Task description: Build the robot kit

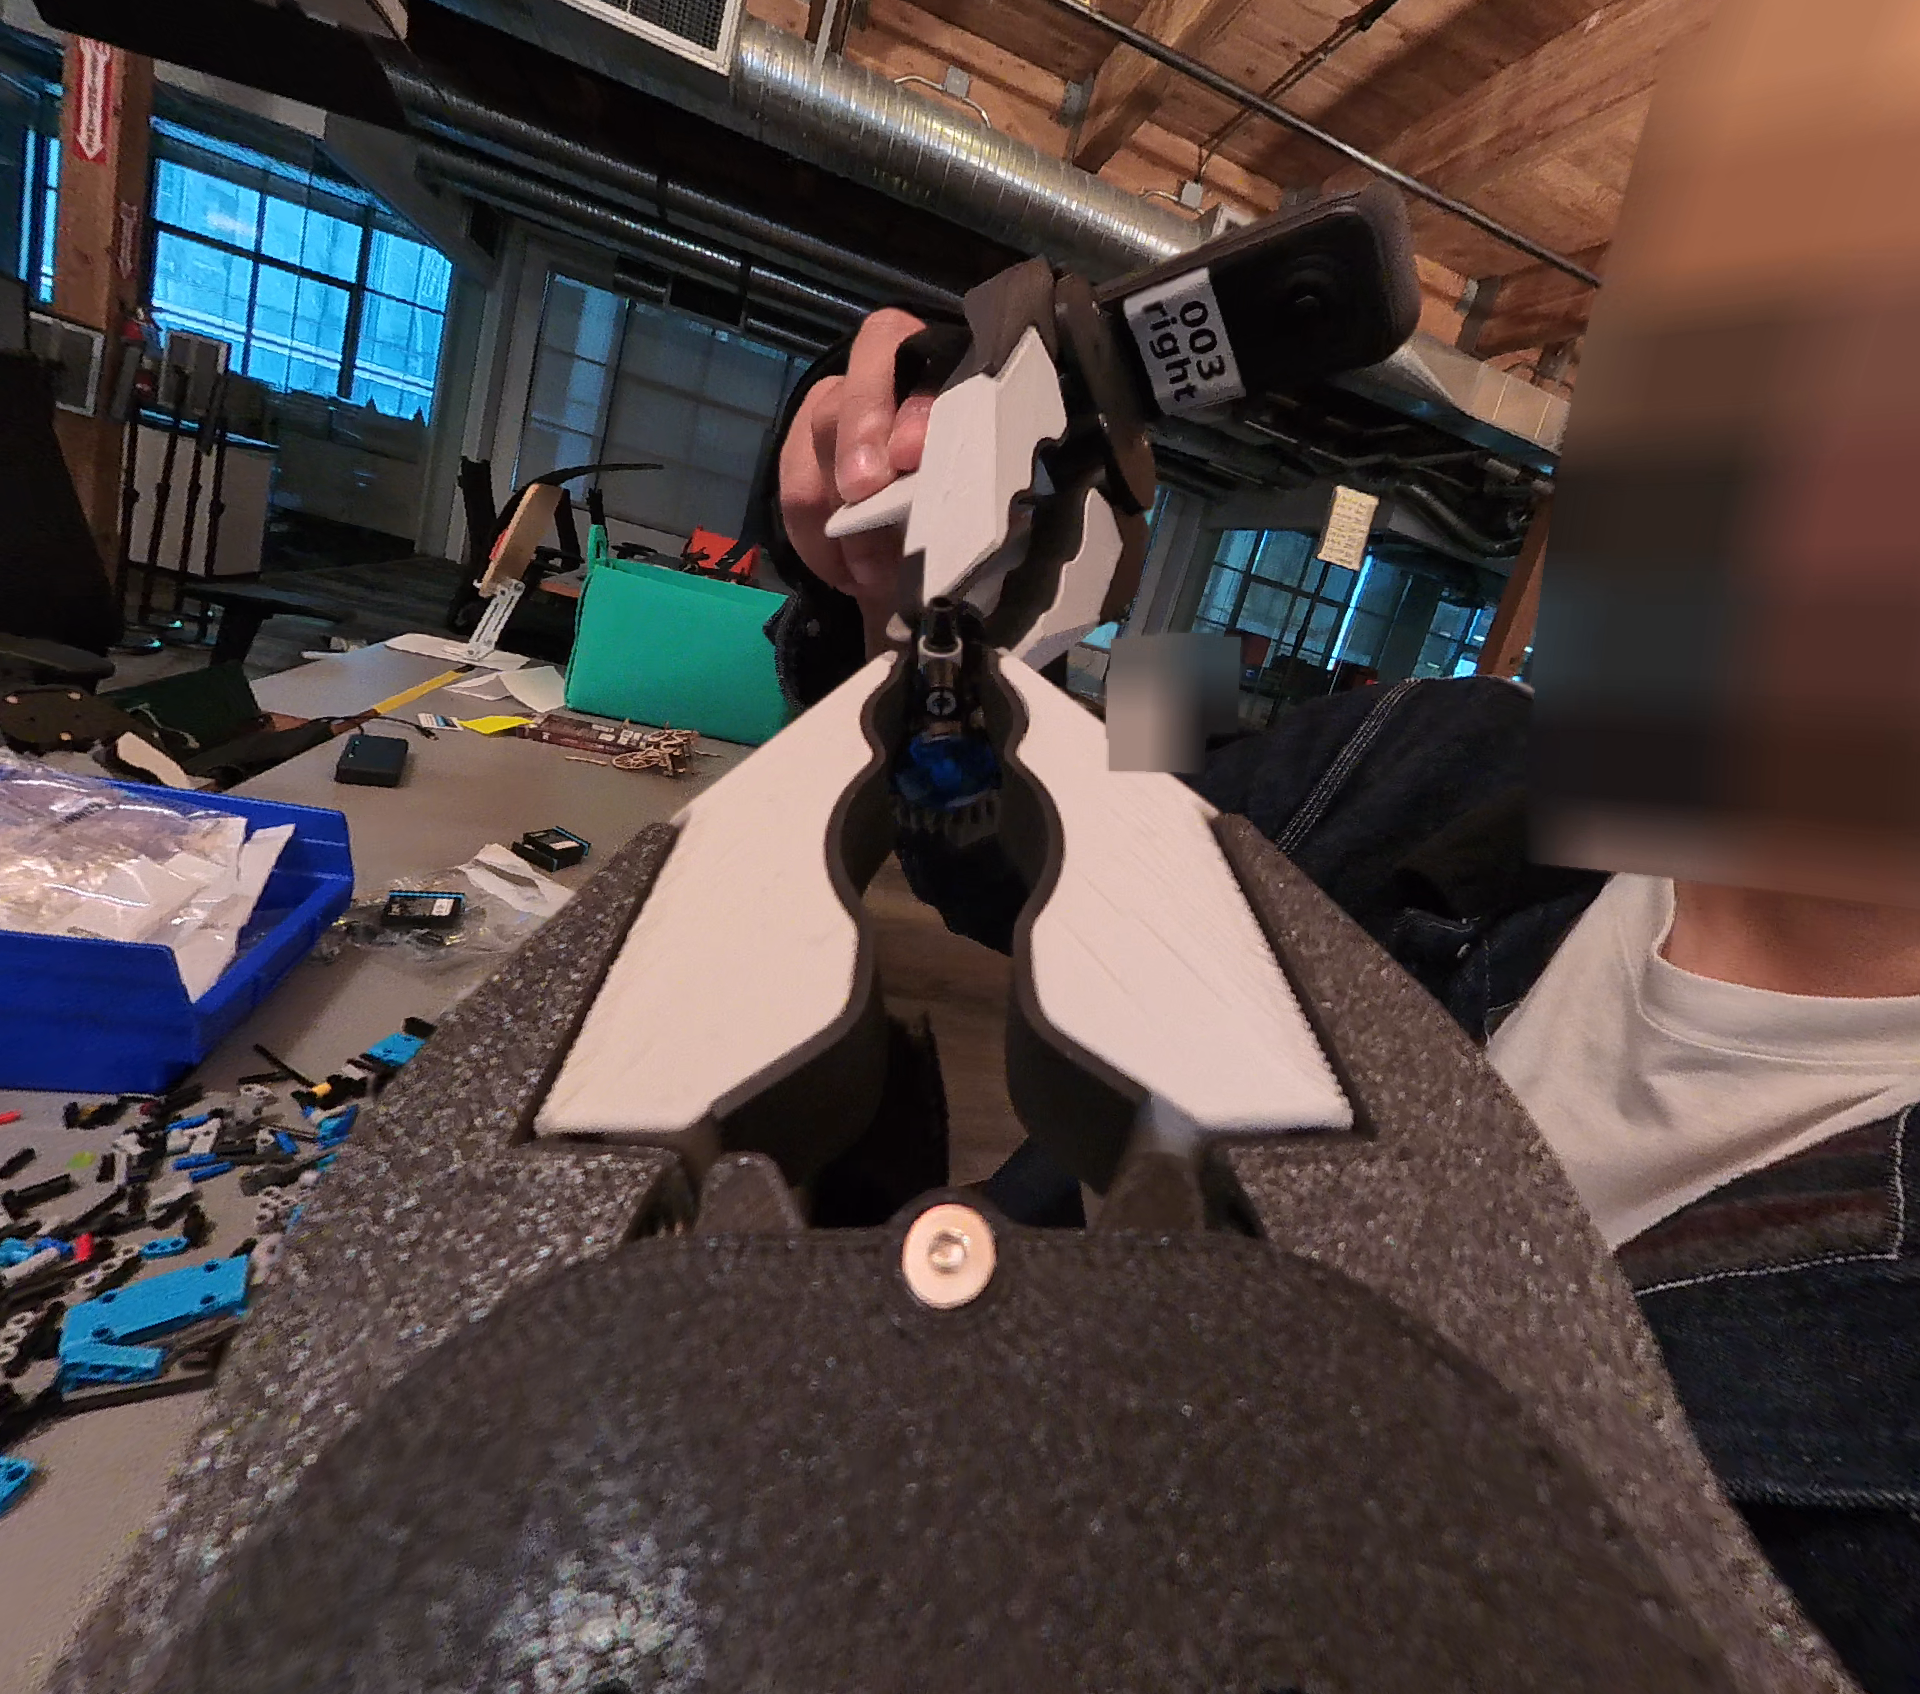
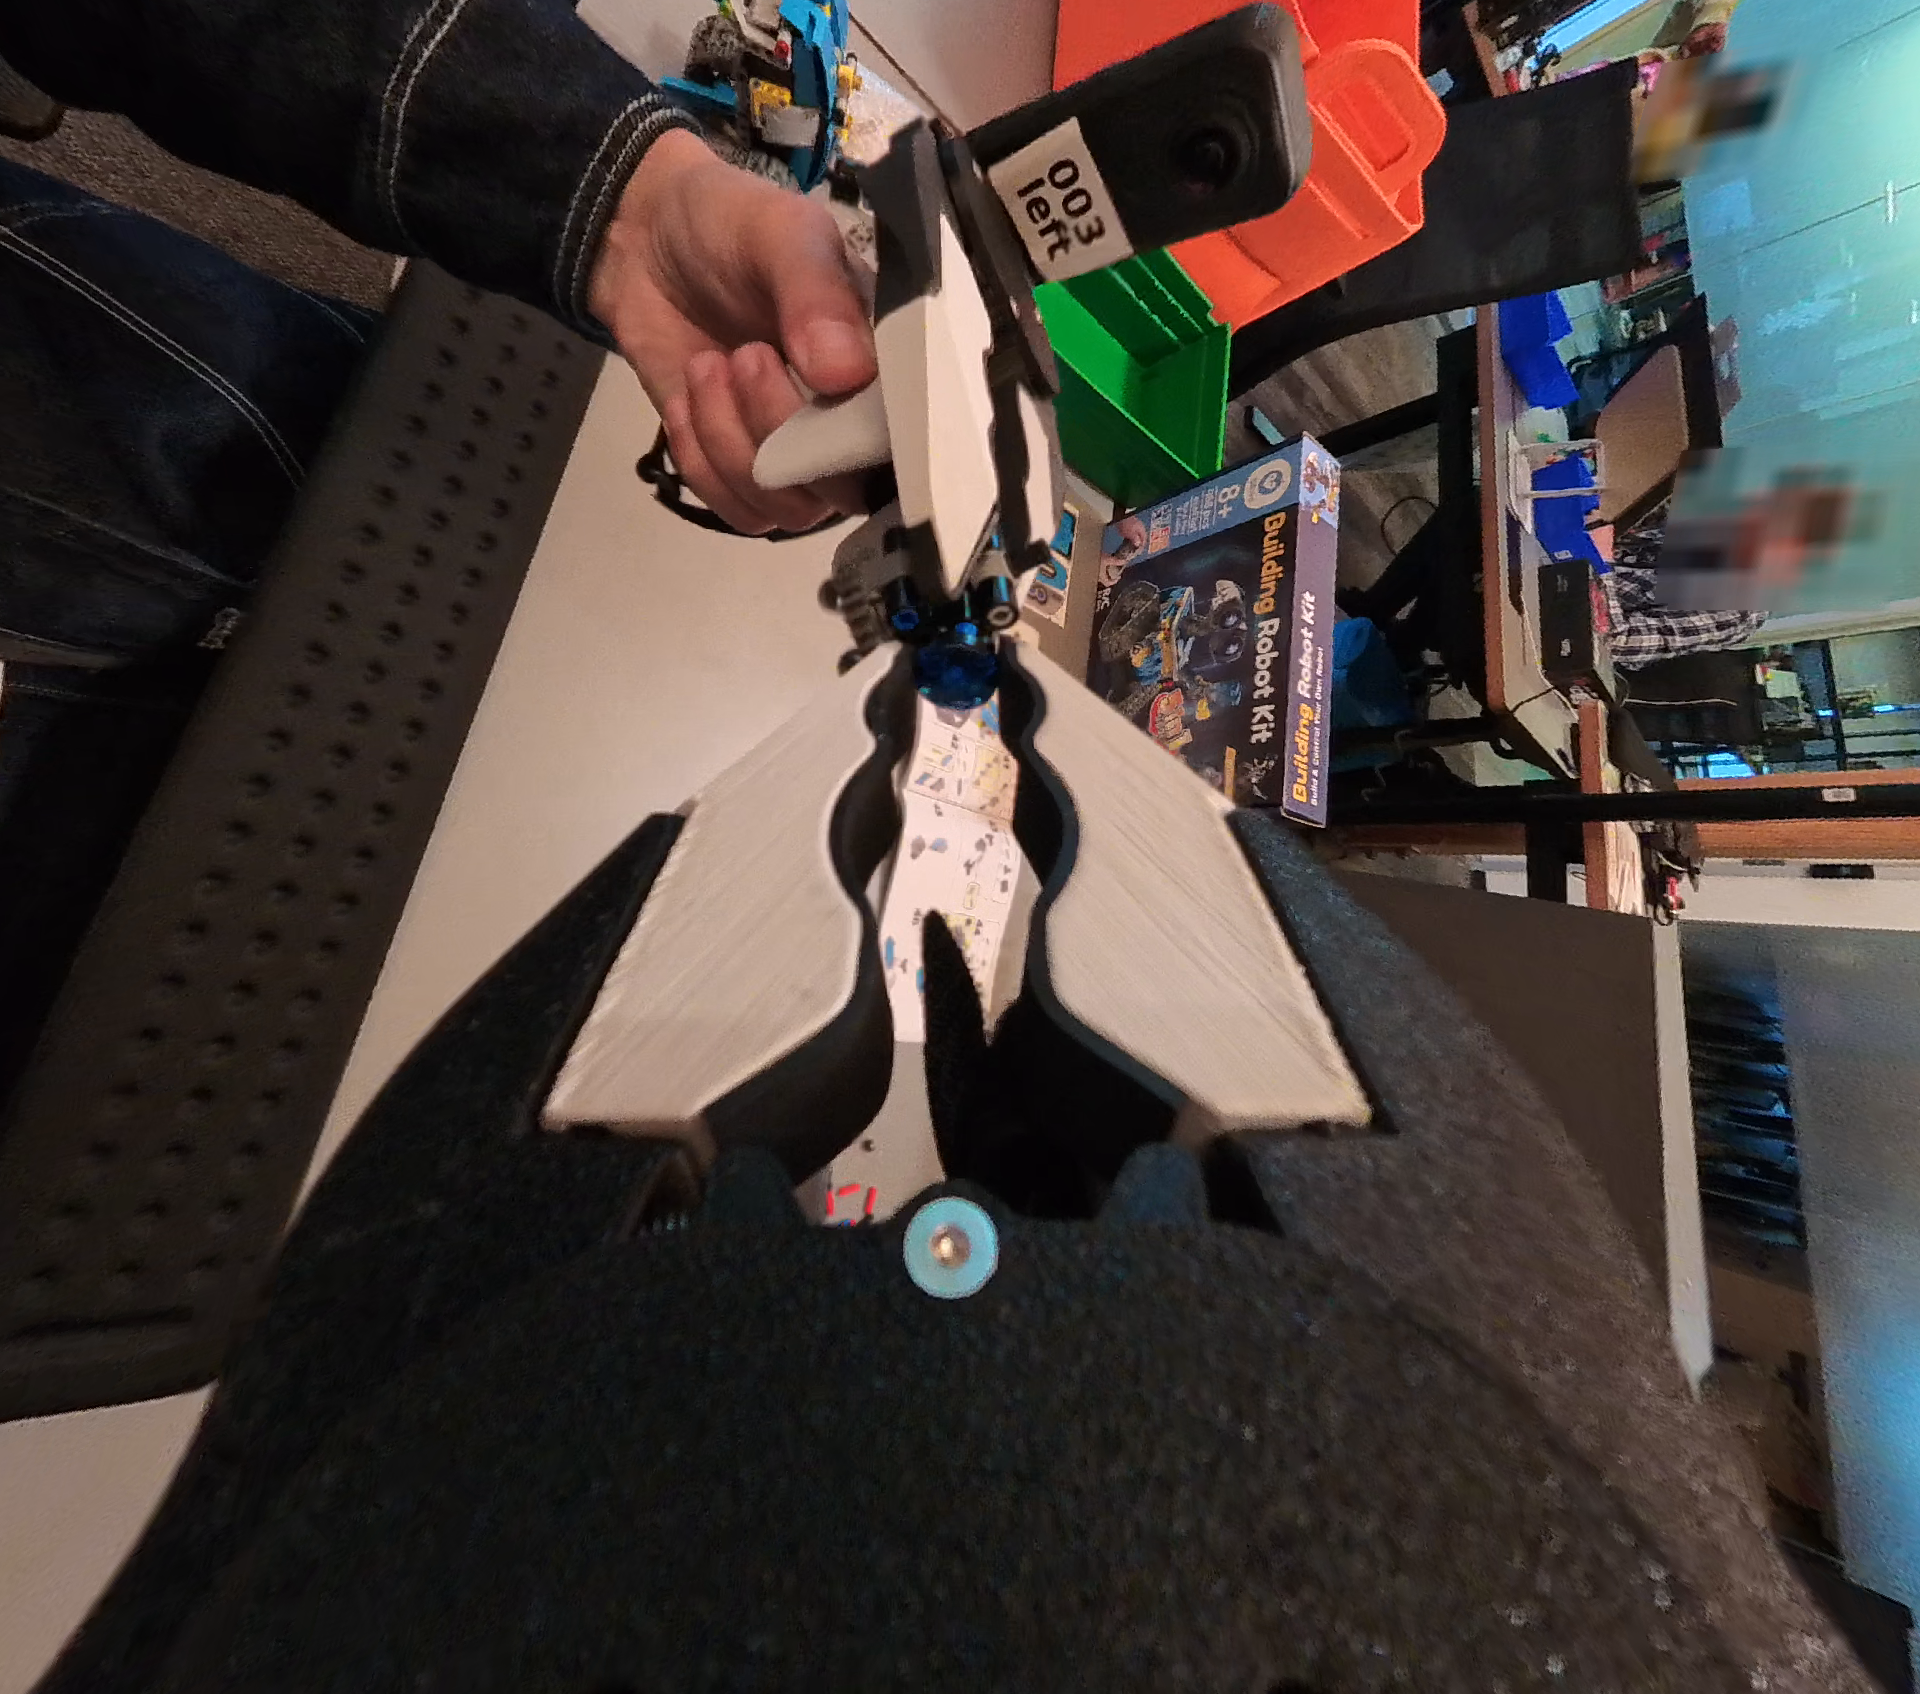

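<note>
Above a surface (image 1: pixel 499 771) strewn with bricks (image 1: pixel 156 1229), the left gripper (image 1: pixel 940 668) and right gripper (image 2: pixel 951 657), tip to tip, both clench one small blue-and-black assembly (image 2: pixel 948 670).

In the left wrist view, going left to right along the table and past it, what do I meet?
Loose building pieces → blue bin → small black box → green bin → the blue-and-black part held in the left gripper → person's denim jacket.
</note>
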Available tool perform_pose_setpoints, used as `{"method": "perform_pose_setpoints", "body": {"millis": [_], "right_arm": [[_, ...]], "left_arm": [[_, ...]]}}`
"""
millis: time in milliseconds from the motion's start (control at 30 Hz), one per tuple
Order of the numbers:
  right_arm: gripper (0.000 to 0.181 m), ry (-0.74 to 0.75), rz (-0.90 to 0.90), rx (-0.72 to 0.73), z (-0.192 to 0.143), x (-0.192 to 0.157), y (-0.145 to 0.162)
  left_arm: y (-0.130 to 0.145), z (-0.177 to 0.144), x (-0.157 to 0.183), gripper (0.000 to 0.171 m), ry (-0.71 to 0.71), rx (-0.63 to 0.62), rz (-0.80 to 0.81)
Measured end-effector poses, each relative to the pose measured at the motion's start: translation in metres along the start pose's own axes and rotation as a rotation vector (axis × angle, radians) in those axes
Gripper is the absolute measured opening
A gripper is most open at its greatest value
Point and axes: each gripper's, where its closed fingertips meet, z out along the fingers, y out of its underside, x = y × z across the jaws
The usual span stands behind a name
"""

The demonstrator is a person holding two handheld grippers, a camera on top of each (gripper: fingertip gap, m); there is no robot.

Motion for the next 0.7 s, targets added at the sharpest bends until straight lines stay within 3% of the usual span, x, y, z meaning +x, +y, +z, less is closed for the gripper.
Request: {"method": "perform_pose_setpoints", "body": {"millis": [700], "right_arm": [[0.015, 0.016, 0.019, 0.038, 0.004, 0.003, 0.007]], "left_arm": [[-0.006, 0.002, -0.012, 0.011, 0.11, 0.176, -0.157]]}}
